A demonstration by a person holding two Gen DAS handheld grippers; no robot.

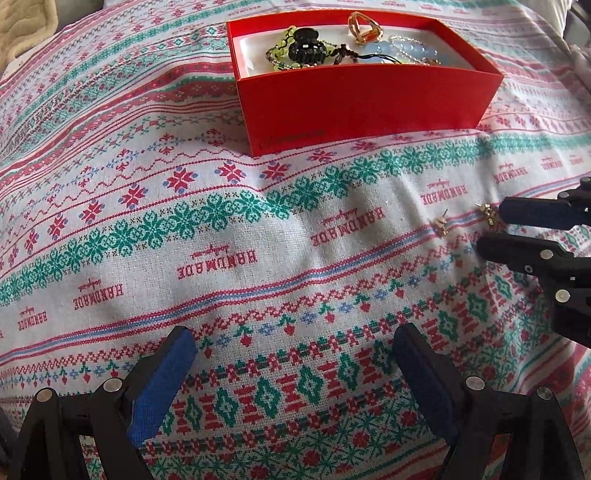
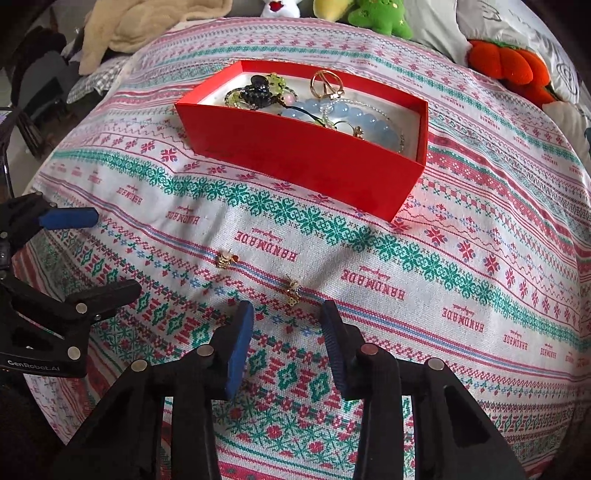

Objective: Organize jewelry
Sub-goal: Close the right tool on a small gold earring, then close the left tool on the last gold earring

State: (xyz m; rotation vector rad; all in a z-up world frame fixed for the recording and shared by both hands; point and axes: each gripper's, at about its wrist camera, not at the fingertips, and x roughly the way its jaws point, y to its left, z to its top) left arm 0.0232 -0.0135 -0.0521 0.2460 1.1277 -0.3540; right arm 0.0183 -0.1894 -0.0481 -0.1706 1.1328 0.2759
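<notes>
R gripper (image 2: 287, 321) hangs low over the cloth, fingers spread w/ nothing between them, lined up on the nearer gold earring (image 2: 293, 291), which lies just ahead of the tips. Second earring (image 2: 226, 259) sits to its left, apart from it, also loose on the cloth. L gripper (image 1: 293, 352) is spread wide too, empty, hovering over bare fabric; nothing near its tips.

Both studs are tiny w/ posts sticking up, so my guess is the pinch goes best if the R tips come down either side of the stud body, pads flat to the cloth, and close slowly so it doesn't flick away. Cloth is soft and wrinkled; pressing in a bit probably helps the pads get under the piece. Exact shape of the studs is too small to read, maybe little clusters.

Goal is the red box (image 2: 295, 162), further back, open top, white lining. Already in it: blue bead bracelet (image 2: 343, 110), black hair claw (image 2: 258, 92), gold ring piece (image 2: 327, 85), green beads (image 2: 275, 79) and thin chains. Lift should clear the near wall before release.

Surface is a patterned cloth (image 2: 443, 280), red/green cross-stitch bands, "HANDMADE" printed in rows, draped over something soft. Beyond it: cream blanket (image 2: 147, 26), green plush (image 2: 380, 16), orange plush (image 2: 506, 62).
</notes>
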